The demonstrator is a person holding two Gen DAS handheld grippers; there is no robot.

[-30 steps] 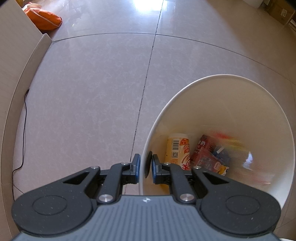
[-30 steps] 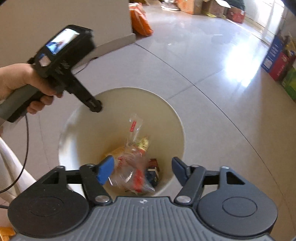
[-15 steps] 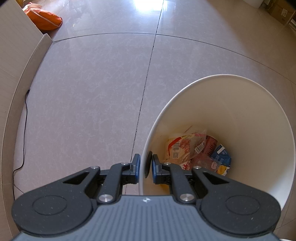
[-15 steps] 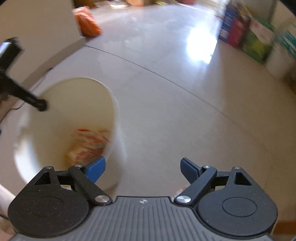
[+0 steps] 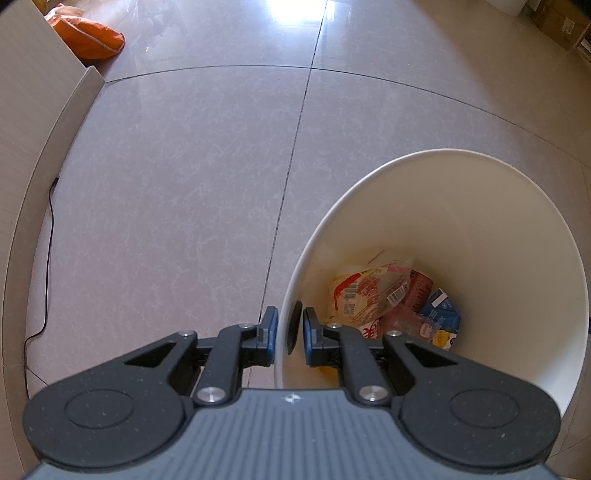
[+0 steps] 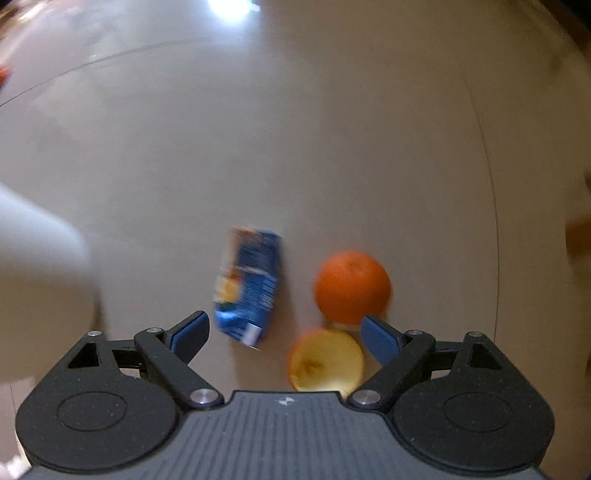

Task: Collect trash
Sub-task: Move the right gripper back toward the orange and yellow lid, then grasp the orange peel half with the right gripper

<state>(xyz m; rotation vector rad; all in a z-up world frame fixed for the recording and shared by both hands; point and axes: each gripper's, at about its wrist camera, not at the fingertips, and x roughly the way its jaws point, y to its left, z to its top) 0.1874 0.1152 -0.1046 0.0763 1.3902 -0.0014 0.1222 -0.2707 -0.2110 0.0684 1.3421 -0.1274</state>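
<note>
In the left wrist view my left gripper (image 5: 290, 330) is shut on the near rim of a white round bin (image 5: 480, 229), one pad outside the wall and one inside. On the bin's bottom lie a red and white wrapper (image 5: 369, 291) and a blue carton (image 5: 441, 314). The right wrist view is blurred. There my right gripper (image 6: 284, 334) points down at the floor with its jaws opening, pressing on nothing. A crushed blue carton (image 6: 249, 284), a whole orange (image 6: 352, 286) and a yellow peel half (image 6: 325, 360) lie just ahead of and between its fingers.
A wall edge (image 5: 33, 122) runs along the left, with a thin black cable (image 5: 48, 258) on the floor beside it. An orange bag (image 5: 88, 35) lies far back left. A blurred white shape (image 6: 37, 266) fills the left side of the right wrist view.
The wrapper fell out of my right gripper and settled in the bin. My right gripper swung away from the bin, sank toward the floor and opened wider. My left gripper kept still.
</note>
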